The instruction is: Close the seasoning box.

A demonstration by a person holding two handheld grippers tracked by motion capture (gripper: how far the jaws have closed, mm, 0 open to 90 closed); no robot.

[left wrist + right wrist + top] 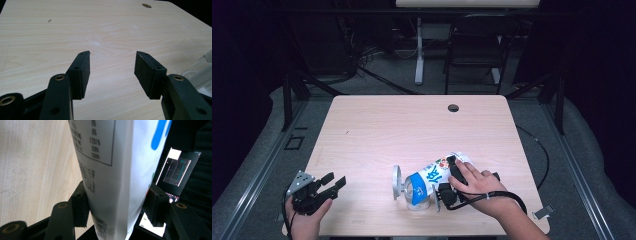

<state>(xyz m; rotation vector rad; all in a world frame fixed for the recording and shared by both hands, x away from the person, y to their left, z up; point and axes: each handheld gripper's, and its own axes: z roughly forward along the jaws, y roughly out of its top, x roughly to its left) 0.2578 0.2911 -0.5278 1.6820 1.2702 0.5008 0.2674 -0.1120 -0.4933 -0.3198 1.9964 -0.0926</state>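
One carton (white and blue, tilted over one clear glass jar) sits at the table's near right side, clenched between the right tongs. The left tongs hang released over the near left corner, with nothing between them.

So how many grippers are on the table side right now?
2. The left gripper hovers open at the table's near-left corner; the right gripper clamps the tilted carton over a glass, near right.
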